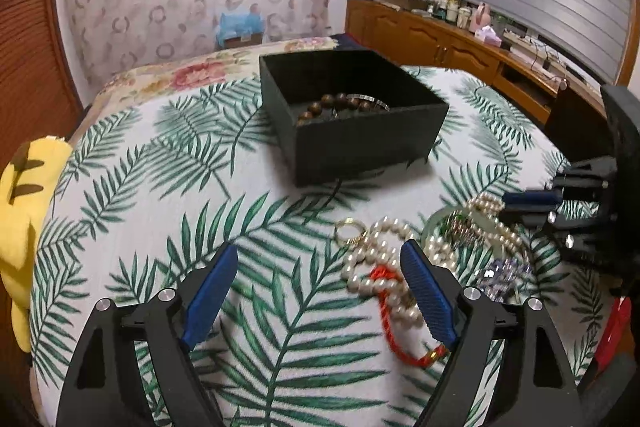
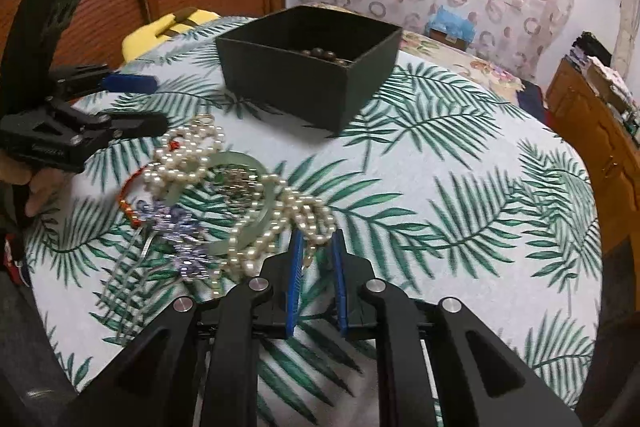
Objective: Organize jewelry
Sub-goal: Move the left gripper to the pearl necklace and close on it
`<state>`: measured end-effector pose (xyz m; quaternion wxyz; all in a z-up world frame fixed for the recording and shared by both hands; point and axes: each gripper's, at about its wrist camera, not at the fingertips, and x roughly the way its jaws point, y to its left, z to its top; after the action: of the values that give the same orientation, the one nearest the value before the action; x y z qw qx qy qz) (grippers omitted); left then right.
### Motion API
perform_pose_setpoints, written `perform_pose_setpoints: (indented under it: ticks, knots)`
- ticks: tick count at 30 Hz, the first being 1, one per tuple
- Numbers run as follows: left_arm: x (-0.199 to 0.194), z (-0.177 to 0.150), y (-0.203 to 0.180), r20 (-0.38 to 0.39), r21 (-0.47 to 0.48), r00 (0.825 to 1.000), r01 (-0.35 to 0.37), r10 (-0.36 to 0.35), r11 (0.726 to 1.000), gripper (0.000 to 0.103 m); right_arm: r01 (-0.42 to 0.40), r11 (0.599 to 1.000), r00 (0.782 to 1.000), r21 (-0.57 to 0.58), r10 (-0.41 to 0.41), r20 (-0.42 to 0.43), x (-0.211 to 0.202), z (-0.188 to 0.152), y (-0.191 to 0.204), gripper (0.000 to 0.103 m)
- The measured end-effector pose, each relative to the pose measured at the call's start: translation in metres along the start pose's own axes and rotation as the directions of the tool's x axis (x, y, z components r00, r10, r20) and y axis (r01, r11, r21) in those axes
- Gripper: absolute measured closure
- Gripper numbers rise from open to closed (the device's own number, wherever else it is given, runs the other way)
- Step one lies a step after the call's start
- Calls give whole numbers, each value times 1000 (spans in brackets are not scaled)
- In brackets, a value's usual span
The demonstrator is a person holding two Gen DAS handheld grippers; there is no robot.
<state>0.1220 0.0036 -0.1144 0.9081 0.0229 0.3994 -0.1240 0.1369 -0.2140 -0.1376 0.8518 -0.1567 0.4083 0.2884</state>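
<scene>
Left claw (image 1: 316,267) agape over leaf-print cloth (image 1: 160,187); right claw (image 2: 318,241) pinching pearl strand (image 2: 308,215); wooden cabinets (image 1: 440,39) behind

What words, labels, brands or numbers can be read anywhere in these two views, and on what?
None can be read.
Pale lettering on the side of the black left hand-held gripper: too small and blurred.
Bottles and boxes on the long wooden sideboard: any labels too small.
Open black cardboard box: no visible marking.
</scene>
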Motion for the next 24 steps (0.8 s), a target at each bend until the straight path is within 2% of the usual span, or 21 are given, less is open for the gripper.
perform_pose_setpoints:
  ticks: [1, 8, 13, 18, 20, 24]
  knots:
    - [0, -2, 1, -6, 1, 1000, 2, -2, 1000, 23, 10, 1000, 1000, 5, -10, -2, 0, 0, -3, 91]
    - [-5, -11, 1, -28, -6, 999, 34, -34, 999, 25, 16, 999, 1000, 47, -17, 20, 0, -4, -20, 91]
    - [-7, -12, -3, -34, 4, 998, 47, -46, 999, 42, 0, 998, 999, 65, -3, 36, 0, -6, -23, 91]
    - [-1, -4, 4, -41, -23, 997, 63, -64, 998, 57, -1, 998, 999, 66, -1, 36, 0, -6, -23, 91]
    - [4, -1, 6, -53, -33, 996, 69, -70, 997, 66, 0, 998, 999, 65, -2, 37, 0, -6, -23, 91]
    - [11, 3, 3, -74, -14, 994, 74, -75, 997, 67, 0, 998, 999, 65, -2, 37, 1, -6, -23, 91]
